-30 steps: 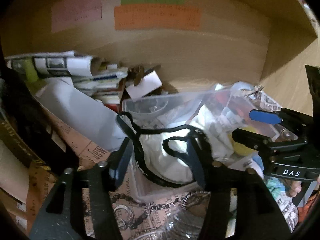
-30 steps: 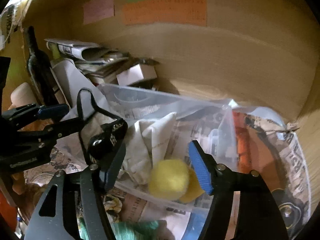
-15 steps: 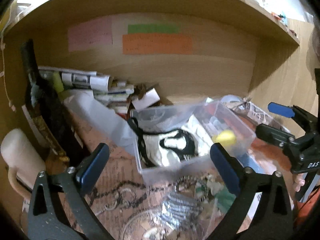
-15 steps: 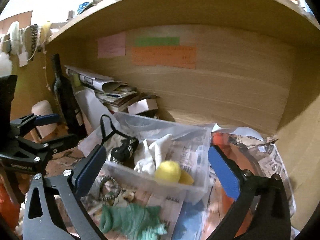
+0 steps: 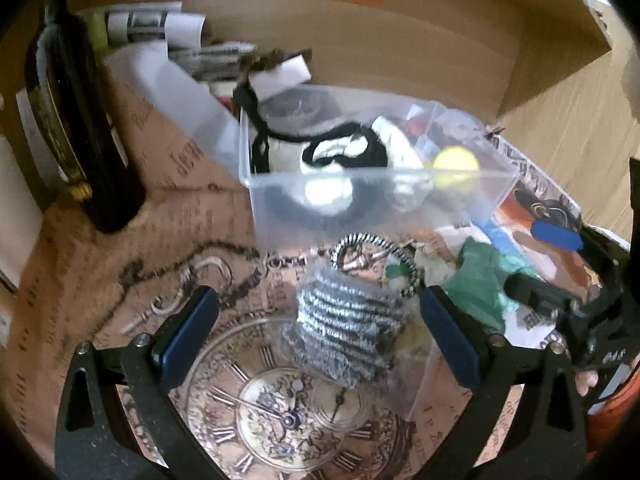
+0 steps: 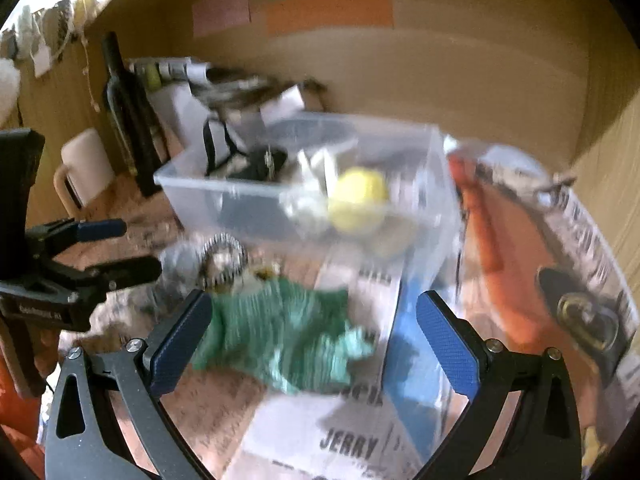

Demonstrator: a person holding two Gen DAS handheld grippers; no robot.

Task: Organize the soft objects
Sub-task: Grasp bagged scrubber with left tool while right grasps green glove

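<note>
wood back wall (image 6: 460,72) | paper notes (image 6: 328,10) | newspaper-covered surface (image 5: 120,240)

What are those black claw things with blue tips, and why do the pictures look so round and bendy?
They are tongs that a person holds, one in each hand. A tiny camera with a round fish-eye lens sits on each, so everything bends. One picture looks along the left tongs, the other along the right tongs. Both are open and hold nothing. Between the left ones lies a grey knitted bundle; between the right ones, a green knitted cloth. Behind stands a clear plastic box with a yellow fluffy ball and black-and-white fabric inside. The pictures are blurry from moving.
</note>
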